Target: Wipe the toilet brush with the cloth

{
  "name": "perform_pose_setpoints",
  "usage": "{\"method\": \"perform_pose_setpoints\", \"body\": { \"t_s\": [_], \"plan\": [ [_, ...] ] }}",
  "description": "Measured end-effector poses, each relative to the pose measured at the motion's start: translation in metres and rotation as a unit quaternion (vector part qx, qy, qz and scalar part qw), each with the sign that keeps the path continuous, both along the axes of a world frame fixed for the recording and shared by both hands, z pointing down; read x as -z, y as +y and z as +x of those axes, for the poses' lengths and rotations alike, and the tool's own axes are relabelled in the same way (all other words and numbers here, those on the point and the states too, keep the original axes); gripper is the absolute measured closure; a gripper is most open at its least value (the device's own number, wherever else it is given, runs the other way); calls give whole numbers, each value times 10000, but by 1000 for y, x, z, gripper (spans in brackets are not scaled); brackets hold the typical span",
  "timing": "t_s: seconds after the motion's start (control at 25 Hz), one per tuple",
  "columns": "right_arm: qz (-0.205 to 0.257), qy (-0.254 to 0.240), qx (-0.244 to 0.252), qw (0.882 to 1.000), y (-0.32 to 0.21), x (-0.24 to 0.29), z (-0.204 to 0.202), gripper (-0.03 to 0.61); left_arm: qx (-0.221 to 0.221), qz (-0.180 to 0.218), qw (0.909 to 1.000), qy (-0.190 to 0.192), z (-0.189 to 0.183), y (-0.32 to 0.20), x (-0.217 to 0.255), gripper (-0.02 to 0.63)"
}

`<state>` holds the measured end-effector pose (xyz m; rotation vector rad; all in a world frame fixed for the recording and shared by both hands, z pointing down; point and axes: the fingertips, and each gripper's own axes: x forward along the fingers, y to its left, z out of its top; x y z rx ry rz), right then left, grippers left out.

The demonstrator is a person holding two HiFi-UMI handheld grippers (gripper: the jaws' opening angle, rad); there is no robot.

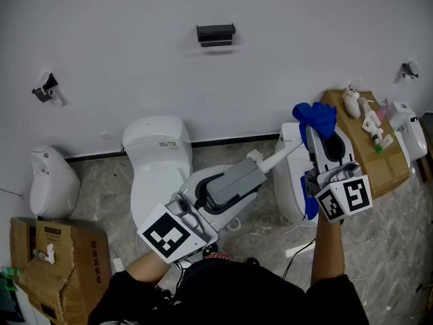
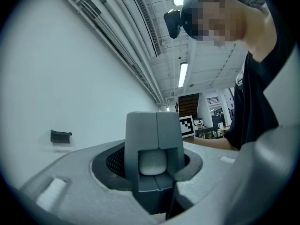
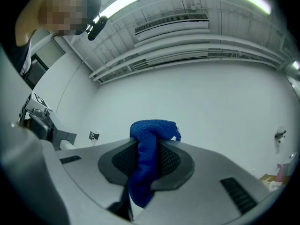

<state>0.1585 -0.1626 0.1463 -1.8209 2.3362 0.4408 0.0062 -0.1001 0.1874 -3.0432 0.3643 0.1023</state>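
Observation:
The toilet brush's white handle [image 1: 279, 157] runs level from my left gripper [image 1: 250, 172] toward the upper right. My left gripper's grey jaws are shut on the handle's rounded white end [image 2: 151, 162]. A blue cloth [image 1: 315, 118] is bunched at the tip of my right gripper [image 1: 318, 135], and a strip of it hangs below the gripper [image 1: 310, 205]. In the right gripper view the cloth [image 3: 145, 158] is pinched between the shut jaws and droops down. The cloth sits at the far end of the handle. The brush head is hidden.
A white toilet [image 1: 157, 156] stands under my left arm, a second white bowl [image 1: 289, 181] under the right gripper, and another fixture [image 1: 51, 181] at far left. Cardboard boxes [image 1: 47, 257] lie lower left. A cardboard sheet [image 1: 369, 158] with small items lies right. A black bracket [image 1: 215, 34] hangs on the wall.

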Motion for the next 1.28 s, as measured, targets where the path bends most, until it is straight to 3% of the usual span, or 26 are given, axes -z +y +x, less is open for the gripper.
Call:
{"method": "perform_pose_setpoints", "body": {
  "t_s": [0.44,0.68,1.28],
  "plan": [
    [205,-298,337,9988,29,4,-13,505,143,86,9999,-31,1,-9,-2,428],
    [573,-77,654,9962,49,0,-38,505,183,122,9998,-16,-1,-12,-2,428],
    [81,-356,781,9963,42,-71,-58,505,207,232,9993,201,5,-18,15,428]
  ]
}}
